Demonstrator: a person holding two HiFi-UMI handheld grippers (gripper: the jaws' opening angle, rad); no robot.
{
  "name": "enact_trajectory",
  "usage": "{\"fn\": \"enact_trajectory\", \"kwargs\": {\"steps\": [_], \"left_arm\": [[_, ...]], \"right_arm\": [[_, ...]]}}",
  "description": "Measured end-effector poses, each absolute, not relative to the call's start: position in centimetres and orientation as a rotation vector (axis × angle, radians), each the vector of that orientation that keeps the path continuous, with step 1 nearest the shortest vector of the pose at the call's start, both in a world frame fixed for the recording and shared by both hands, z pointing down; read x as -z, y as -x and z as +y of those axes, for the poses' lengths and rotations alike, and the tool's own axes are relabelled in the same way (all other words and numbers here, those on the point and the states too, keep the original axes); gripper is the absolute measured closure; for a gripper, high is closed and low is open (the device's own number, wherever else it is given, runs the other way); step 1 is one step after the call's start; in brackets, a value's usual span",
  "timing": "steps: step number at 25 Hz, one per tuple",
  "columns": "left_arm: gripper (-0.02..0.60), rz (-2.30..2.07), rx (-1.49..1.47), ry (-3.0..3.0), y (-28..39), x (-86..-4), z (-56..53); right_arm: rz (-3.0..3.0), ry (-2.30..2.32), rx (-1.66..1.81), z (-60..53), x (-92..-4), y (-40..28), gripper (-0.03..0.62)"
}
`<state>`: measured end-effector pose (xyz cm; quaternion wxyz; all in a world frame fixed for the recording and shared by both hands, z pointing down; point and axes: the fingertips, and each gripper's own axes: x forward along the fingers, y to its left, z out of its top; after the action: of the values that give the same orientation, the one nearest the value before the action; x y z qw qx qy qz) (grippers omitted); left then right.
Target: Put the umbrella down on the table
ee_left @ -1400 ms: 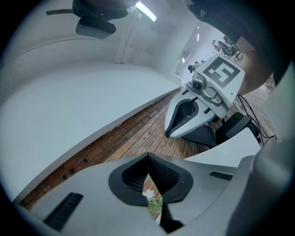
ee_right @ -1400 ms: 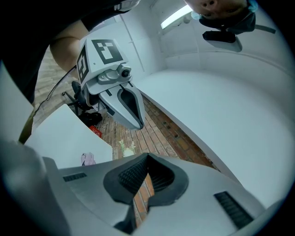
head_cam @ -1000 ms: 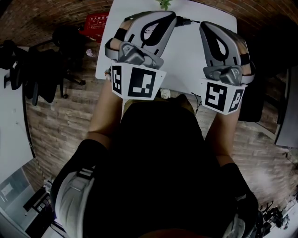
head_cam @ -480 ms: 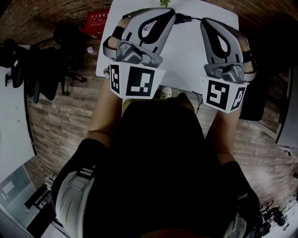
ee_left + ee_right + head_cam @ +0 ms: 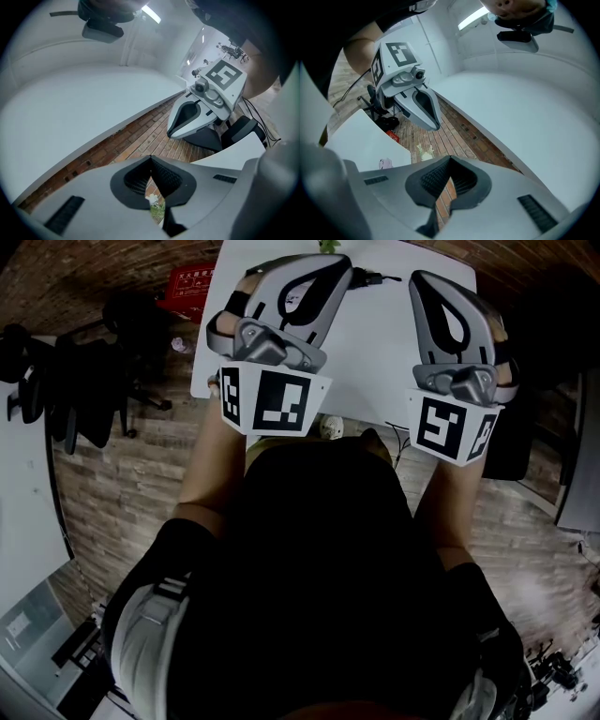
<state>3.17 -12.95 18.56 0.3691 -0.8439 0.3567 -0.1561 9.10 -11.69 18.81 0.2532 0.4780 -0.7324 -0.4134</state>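
Umbrella: in no view, neither on the tabletop [image 5: 375, 343] nor held
Left tool [image 5: 151, 161]: closed, empty
Right tool [image 5: 450, 161]: closed, empty
Risk: with nothing gripped, any lowering move would set nothing down

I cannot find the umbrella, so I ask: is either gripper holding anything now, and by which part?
Nothing is held. The left gripper and the right gripper each have their jaws closed together with nothing between them.
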Motion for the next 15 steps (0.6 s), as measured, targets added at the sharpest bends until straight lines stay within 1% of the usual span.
{"fn": "enact_trajectory", "kwargs": {"steps": [15], "left_arm": [[0.569,0.901,0.375,2.186,-2.59,-17.92,-12.84]], "right_arm": [[-1.924,-1.303,1.134,-11.17,-18.84,-8.28,0.566]]}}
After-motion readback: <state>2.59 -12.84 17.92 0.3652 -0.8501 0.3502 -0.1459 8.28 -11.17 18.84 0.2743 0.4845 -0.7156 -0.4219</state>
